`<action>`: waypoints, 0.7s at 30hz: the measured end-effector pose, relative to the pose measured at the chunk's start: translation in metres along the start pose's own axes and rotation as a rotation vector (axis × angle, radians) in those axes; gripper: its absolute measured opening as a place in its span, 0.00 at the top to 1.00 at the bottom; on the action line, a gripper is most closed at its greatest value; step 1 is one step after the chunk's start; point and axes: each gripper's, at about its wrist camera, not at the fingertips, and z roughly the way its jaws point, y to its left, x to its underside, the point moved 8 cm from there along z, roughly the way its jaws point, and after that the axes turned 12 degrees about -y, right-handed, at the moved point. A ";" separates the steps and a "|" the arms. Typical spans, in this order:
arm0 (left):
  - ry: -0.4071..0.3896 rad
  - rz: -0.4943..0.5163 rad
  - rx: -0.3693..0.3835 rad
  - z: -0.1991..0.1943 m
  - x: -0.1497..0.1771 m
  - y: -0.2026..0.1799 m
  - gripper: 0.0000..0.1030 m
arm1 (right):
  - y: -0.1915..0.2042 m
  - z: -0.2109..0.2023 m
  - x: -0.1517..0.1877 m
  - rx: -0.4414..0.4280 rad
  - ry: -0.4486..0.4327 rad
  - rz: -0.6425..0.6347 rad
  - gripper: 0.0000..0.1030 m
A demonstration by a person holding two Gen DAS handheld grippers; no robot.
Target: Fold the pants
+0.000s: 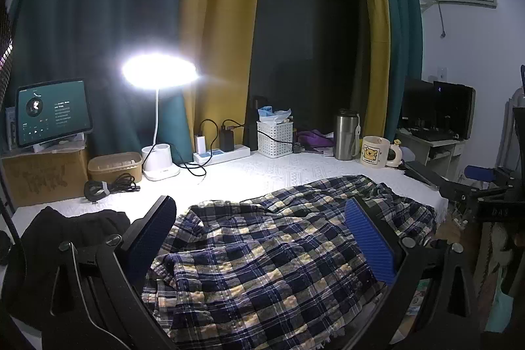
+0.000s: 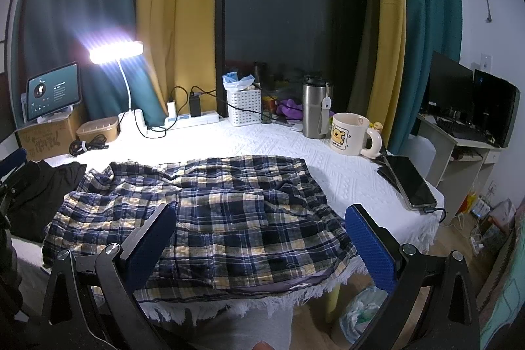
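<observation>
Pants (image 2: 210, 212): plaid, navy and cream, spread rumpled across the near half of the table, hem edge hanging just over the front fringe.
Table (image 2: 344, 182): covered in a white textured cloth.
Left tool (image 1: 262, 235): wide open, blue pads apart, hovering above the pants, gripping nothing.
Right tool (image 2: 262, 238): likewise wide open, poised over the near edge of the pants, nothing between its pads.
Black garment (image 2: 39, 189): bunched at the left side of the table, touching the pants' left edge.
Lamp (image 2: 115, 53): lit, at the back left.
Tablet (image 2: 54, 91): propped on a cardboard box, screen on, far left.
White basket (image 2: 244, 107): at the back, centre.
Steel tumbler (image 2: 315, 110): right of the basket.
Mug (image 2: 349, 135): cream, bear print, just beside the tumbler.
Phone (image 2: 411, 182): flat at the right edge of the table, well apart from the pants.
</observation>
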 end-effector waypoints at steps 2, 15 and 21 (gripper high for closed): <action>0.000 -0.001 0.001 0.000 0.000 0.000 0.01 | 0.001 0.000 0.000 0.000 0.000 -0.001 0.00; -0.003 0.003 0.001 -0.001 0.001 -0.001 0.01 | 0.000 0.000 0.000 0.000 0.000 -0.001 0.00; -0.007 0.007 0.002 -0.001 0.000 -0.002 0.01 | 0.000 0.000 -0.001 -0.001 -0.001 -0.002 0.00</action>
